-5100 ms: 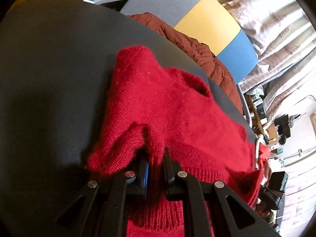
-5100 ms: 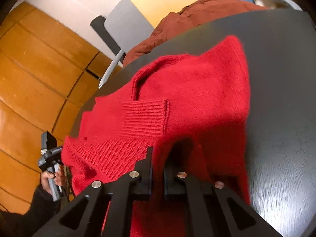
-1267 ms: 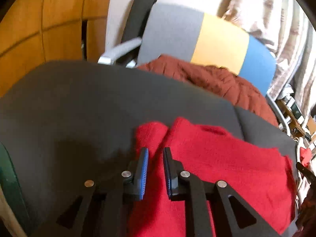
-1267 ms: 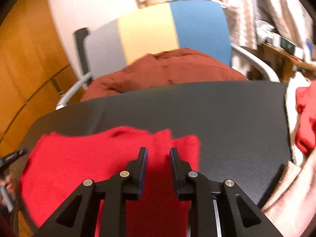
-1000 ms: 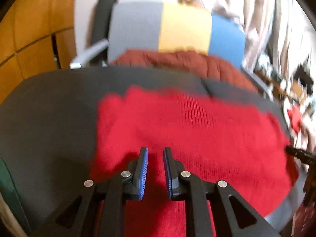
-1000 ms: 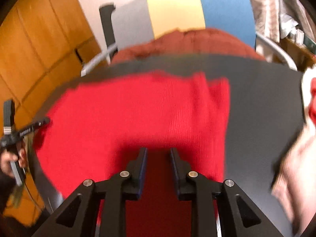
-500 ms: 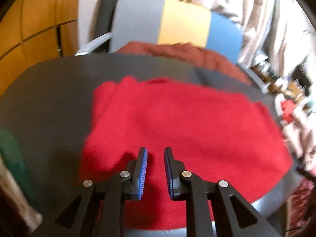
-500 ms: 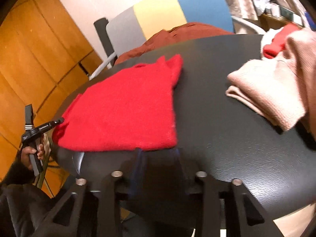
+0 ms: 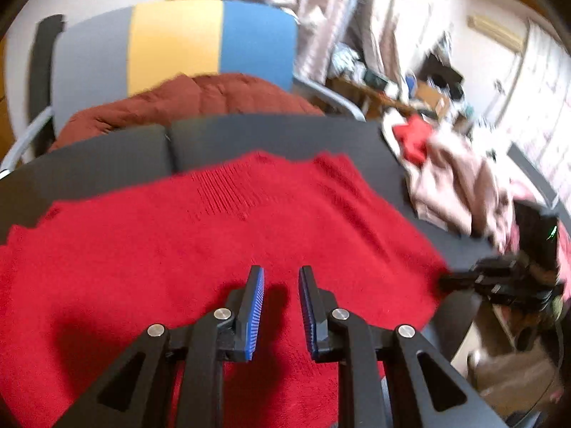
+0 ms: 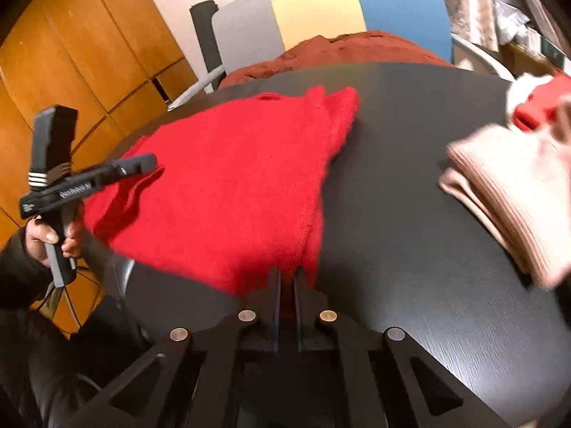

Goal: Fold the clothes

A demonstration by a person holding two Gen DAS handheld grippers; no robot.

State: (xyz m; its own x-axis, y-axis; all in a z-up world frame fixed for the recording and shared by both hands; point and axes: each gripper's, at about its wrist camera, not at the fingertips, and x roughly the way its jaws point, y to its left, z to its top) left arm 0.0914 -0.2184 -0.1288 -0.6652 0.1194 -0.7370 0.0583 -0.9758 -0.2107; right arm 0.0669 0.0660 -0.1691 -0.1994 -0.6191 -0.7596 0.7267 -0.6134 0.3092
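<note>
A red knitted sweater [image 9: 214, 232] lies folded flat on the round black table [image 9: 285, 135]. My left gripper [image 9: 280, 278] hovers just above its near half, blue pads a narrow gap apart with nothing between them. In the right wrist view the same sweater [image 10: 232, 178] fills the table's left side. My right gripper [image 10: 287, 276] is shut at the sweater's near right corner, with red knit pinched between the pads. The left gripper [image 10: 142, 164], held by a hand in a dark sleeve, shows over the sweater's left edge. The right gripper [image 9: 449, 280] appears blurred at the sweater's right edge.
Folded pink knitwear [image 10: 517, 192] with a red piece [image 10: 539, 107] on it lies on the table's right side. Behind the table stands a grey, yellow and blue chair [image 10: 321, 7] holding a rust-brown quilted jacket [image 9: 196, 100]. Wooden cupboards [image 10: 71, 53] are at the left.
The right gripper's jaws, wide apart just short of the sweater's edge half a second ago, have closed on its near corner. The left gripper has swung rightward over the sweater.
</note>
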